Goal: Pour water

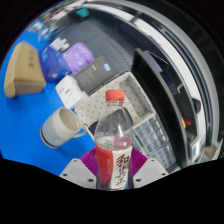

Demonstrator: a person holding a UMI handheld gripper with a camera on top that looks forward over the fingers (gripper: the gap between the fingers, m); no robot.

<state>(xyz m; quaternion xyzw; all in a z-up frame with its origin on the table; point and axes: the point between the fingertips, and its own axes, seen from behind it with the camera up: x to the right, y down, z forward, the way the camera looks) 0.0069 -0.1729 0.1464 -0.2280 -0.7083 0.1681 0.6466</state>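
The gripper (113,172) points forward and slightly down, its two fingers closed against the sides of the bottle (114,140). The magenta pads (89,163) press the bottle's lower body, just at its red label.

A tan block (22,73) lies on the blue surface (30,105), beside a grey mat (105,55).

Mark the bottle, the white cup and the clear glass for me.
bottle (115,140): gripper view, clear body above the red label, between the fingers.
white cup (62,126): gripper view, side wall, lying tipped left of the bottle.
clear glass (149,134): gripper view, ribbed wall, right of the bottle.
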